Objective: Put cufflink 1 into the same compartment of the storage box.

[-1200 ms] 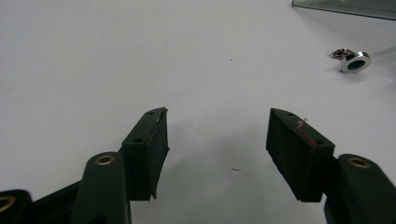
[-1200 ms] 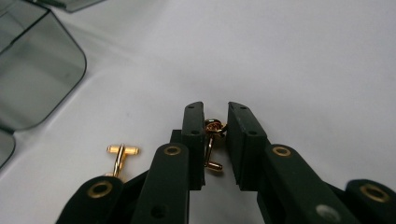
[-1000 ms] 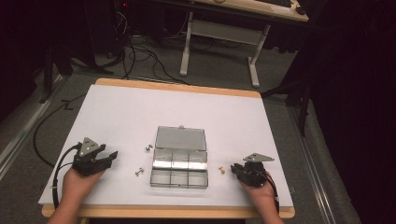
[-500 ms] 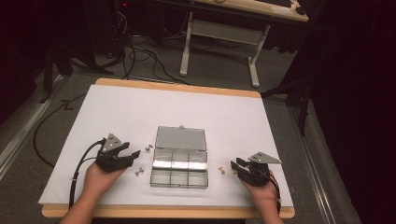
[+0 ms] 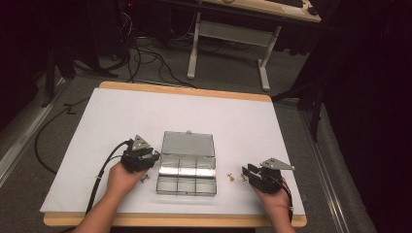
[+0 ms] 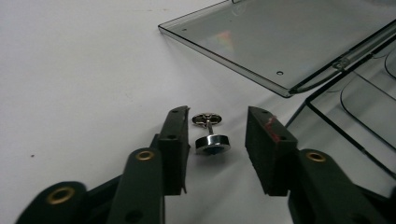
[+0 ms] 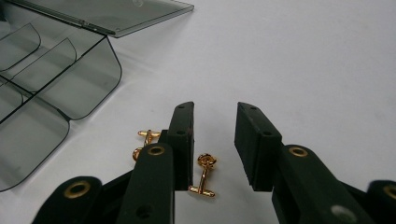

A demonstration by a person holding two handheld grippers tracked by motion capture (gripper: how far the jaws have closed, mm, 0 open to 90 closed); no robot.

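A clear compartment box [image 5: 187,170] lies open mid-table, its lid [image 5: 188,144] flat behind it. My left gripper [image 5: 152,157] is at the box's left edge. In the left gripper view a silver cufflink [image 6: 211,134] lies on the table between the jaws of the left gripper [image 6: 218,112]; the jaws have just been closing, and the pads stand clear of it. My right gripper [image 5: 248,171] rests right of the box, its jaws having just been opening. A gold cufflink [image 7: 204,175] lies between the jaws of the right gripper [image 7: 215,106], close beside the left jaw; another gold cufflink [image 7: 143,141] lies outside it.
A second silver cufflink [image 5: 144,178] lies under my left hand near the box's front left corner. The white tabletop [image 5: 121,116] stretches back to a wooden edge. The left gripper's cable [image 5: 99,174] trails off the front. A desk frame [image 5: 228,43] stands on the floor beyond.
My left hand has moved right to the box's left side and its jaws have narrowed around the silver cufflink. The right hand has stayed in place.
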